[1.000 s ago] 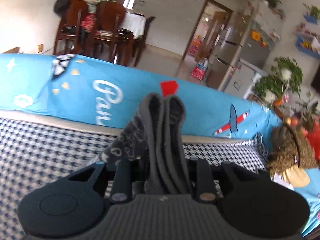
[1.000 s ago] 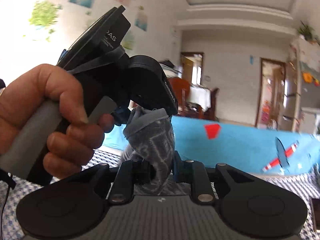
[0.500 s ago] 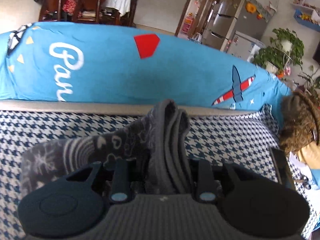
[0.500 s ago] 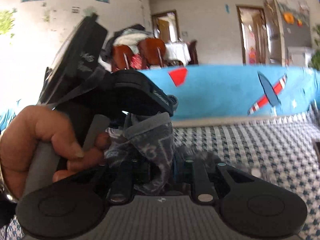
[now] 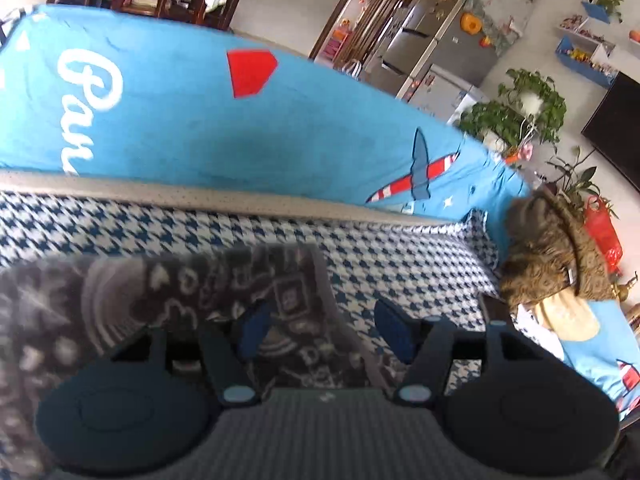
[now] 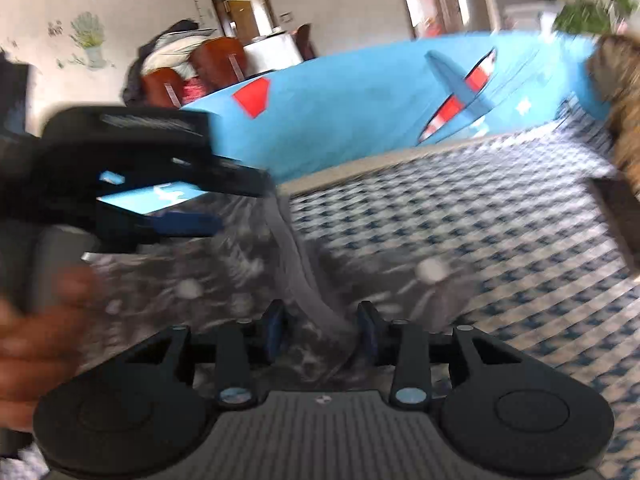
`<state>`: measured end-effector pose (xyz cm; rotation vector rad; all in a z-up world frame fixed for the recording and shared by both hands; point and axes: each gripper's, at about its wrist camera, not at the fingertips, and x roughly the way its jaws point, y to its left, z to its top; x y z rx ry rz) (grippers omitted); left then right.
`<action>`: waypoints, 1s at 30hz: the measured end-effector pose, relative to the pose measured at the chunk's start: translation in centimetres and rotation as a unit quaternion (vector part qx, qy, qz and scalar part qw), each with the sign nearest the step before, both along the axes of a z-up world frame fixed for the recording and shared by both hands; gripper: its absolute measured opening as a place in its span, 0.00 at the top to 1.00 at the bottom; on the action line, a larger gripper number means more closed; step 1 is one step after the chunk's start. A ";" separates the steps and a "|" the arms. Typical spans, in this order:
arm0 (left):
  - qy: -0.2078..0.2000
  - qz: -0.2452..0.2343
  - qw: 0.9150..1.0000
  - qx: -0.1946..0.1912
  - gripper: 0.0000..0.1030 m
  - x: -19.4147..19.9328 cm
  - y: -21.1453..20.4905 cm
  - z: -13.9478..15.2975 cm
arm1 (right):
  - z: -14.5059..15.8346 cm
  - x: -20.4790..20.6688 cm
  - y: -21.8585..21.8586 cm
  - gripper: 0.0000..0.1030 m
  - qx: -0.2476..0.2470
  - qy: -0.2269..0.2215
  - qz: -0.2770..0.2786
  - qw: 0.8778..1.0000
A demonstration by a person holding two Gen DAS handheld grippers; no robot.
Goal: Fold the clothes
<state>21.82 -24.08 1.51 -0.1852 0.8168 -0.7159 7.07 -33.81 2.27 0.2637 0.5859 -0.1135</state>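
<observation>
A dark grey garment (image 5: 168, 300) with pale printed patterns lies spread on the blue-and-white checked cover (image 5: 400, 256). In the left wrist view my left gripper (image 5: 325, 334) sits low over the garment's right edge. Its jaws are opening, the blue pads stand wide apart, and the cloth lies loose under them. In the blurred right wrist view my right gripper (image 6: 321, 330) is also opening. The garment's grey hem band (image 6: 296, 256) runs between its pads without being pinched. The left gripper (image 6: 224, 204) and the hand (image 6: 24, 340) that holds it show at the left of that view.
A bright blue sofa cover (image 5: 280, 128) with a plane print rises behind the checked cover. A brown furry item (image 5: 556, 252) and a dark flat object (image 5: 494, 308) lie at the right end. Chairs, a fridge and plants stand farther back.
Both grippers came down onto the checked cover. The left jaws parted and let go of the bunched cloth, which now lies flat. The right jaws widened, and that gripper rolled.
</observation>
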 end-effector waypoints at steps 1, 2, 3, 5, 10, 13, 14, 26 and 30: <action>-0.009 0.001 1.000 0.006 0.41 -0.2 0.4 0.5 | 0.1 0.0 0.0 0.64 -0.009 -0.003 -0.002 1.000; -0.018 0.005 1.000 0.013 0.41 -0.4 1.0 0.9 | 0.1 -0.1 0.0 0.64 -0.017 -0.005 -0.003 1.000; -0.024 0.012 0.999 0.018 0.41 -0.5 1.7 1.3 | 0.2 -0.2 0.0 0.63 -0.024 -0.006 -0.002 1.000; -0.028 0.026 0.999 0.018 0.39 -0.7 3.4 1.8 | 0.3 0.8 -0.2 0.63 -0.044 -0.009 0.001 0.999; -0.048 0.071 0.996 0.041 0.35 -1.1 7.8 2.6 | 1.6 1.0 -0.7 0.62 -0.076 -0.036 -0.001 0.996; -0.044 0.103 0.992 0.058 0.32 -0.8 10.1 2.3 | 2.6 0.3 -1.8 0.62 -0.069 -0.061 -0.010 0.996; -0.044 0.111 0.991 0.067 0.32 -0.7 10.6 2.0 | 2.9 0.1 -2.1 0.62 -0.055 -0.068 -0.004 0.996; -0.055 0.170 0.977 0.116 0.30 0.0 12.7 -1.6 | 3.2 1.9 1.7 0.69 -0.034 -0.091 0.121 0.988; -0.059 0.175 0.975 0.122 0.30 1.0 12.0 -2.2 | 2.0 3.5 2.4 0.69 -0.043 -0.070 0.129 0.988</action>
